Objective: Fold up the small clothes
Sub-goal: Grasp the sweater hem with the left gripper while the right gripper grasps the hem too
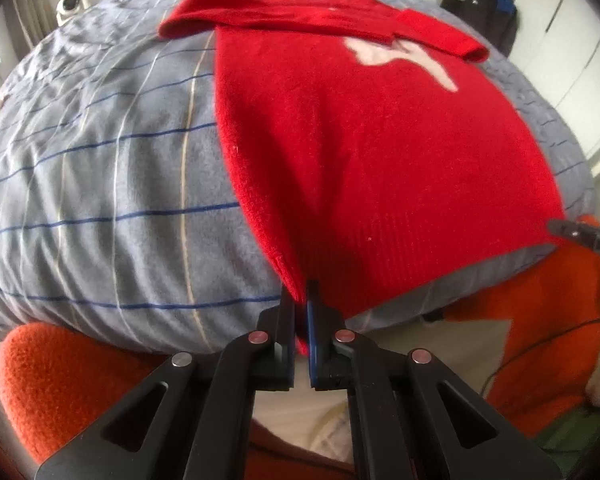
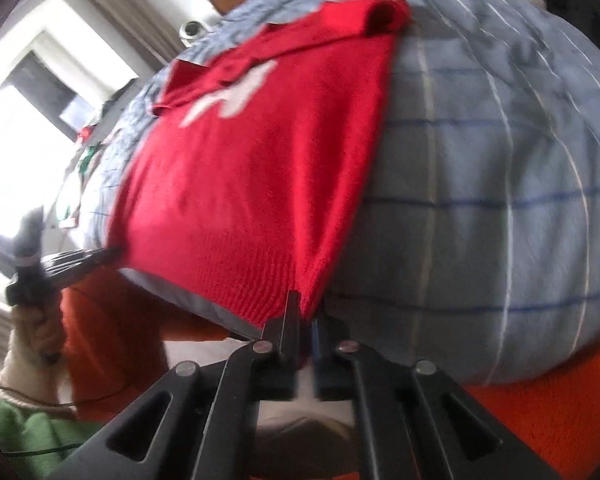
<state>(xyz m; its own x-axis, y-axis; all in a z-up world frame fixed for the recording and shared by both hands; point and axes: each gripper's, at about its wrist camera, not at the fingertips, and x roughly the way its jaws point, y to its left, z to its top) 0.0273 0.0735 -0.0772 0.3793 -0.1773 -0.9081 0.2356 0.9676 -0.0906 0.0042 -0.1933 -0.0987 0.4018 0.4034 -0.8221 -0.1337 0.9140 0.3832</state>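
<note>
We list, left to right: a grey quilted bed cover with blue and white check lines (image 1: 100,168); our left gripper (image 1: 302,300), jaws clamped on the near left hem corner of a red knitted sweater with a white motif (image 1: 360,140), spread flat on the cover with sleeves folded across the chest; our right gripper (image 2: 306,308), jaws clamped on the sweater's near right hem corner.
</note>
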